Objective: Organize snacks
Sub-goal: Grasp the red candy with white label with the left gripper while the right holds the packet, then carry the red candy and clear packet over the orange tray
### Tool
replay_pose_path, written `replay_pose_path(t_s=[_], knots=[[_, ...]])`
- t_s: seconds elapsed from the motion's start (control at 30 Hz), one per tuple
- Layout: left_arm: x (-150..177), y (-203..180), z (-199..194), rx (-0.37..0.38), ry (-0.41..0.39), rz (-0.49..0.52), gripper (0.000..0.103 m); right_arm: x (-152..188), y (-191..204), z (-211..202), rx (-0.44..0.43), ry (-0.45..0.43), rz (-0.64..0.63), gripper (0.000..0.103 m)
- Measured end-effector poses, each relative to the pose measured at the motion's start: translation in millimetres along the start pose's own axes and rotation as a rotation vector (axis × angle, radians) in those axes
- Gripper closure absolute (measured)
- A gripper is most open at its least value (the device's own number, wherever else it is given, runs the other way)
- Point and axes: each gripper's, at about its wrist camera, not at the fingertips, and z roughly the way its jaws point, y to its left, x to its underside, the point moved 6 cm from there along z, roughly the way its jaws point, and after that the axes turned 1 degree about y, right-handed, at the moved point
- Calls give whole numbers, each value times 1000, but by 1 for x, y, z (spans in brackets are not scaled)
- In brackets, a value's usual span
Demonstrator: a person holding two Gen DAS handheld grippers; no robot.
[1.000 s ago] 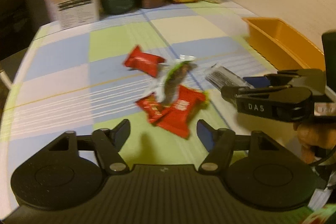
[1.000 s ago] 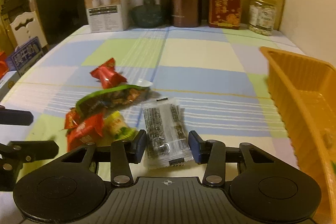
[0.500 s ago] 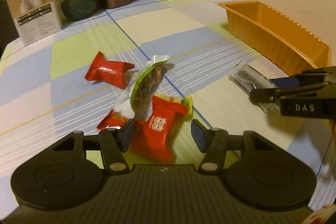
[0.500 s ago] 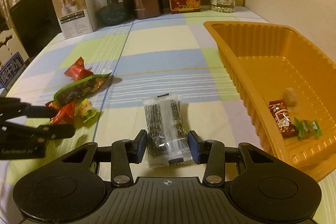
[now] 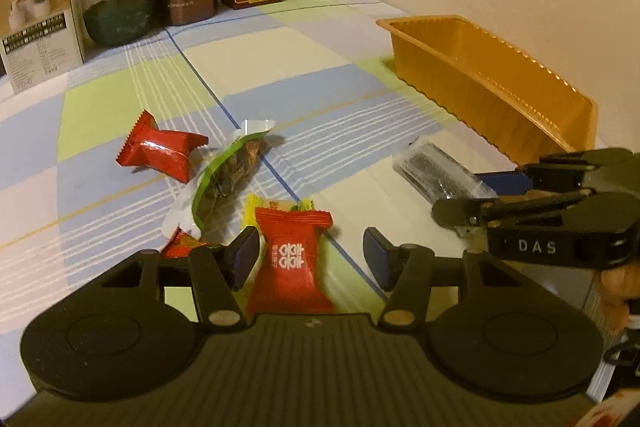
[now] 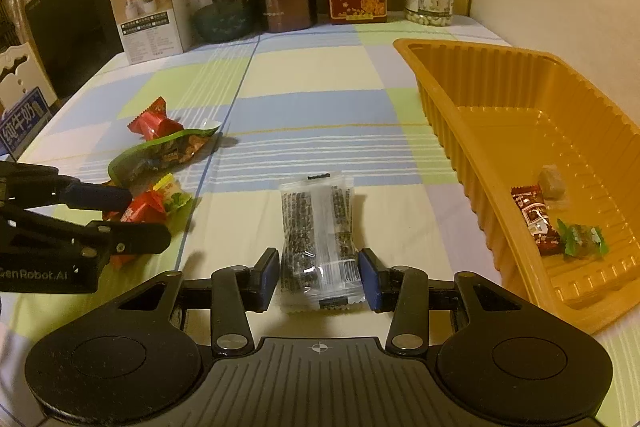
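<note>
While both grippers hover beside the ribbed orange plastic tray (image 6: 460, 131), left gripper (image 5: 306, 255) open astride a crinkly red packet (image 5: 290, 259), right gripper (image 6: 319, 275) clamping a clear, speckled sachet (image 6: 316, 227).

I see my left gripper (image 5: 306, 255) around a red candy (image 5: 290, 263) on the table (image 5: 320, 83). One side touches it; the other has a gap.

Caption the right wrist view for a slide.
Right gripper shut on a clear sesame snack packet beside the orange tray, which already holds three sweets.
</note>
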Motion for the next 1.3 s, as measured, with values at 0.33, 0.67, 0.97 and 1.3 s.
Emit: replay_pose_path(t_s=[0.33,0.67,0.97,1.3], knots=[[8,1,7,-66,30,-35,77,-1,3,7,28,-26,-55,49],[10,-7,-10,-101,3,-136,79,-5,5,0,55,-35,-72,61],[10,-26,-45,-114,-53,-188,79,-2,3,-32,58,-76,-53,62],[33,-54,-75,-111,-63,-217,79,43,-15,-52,58,17,-23,61]])
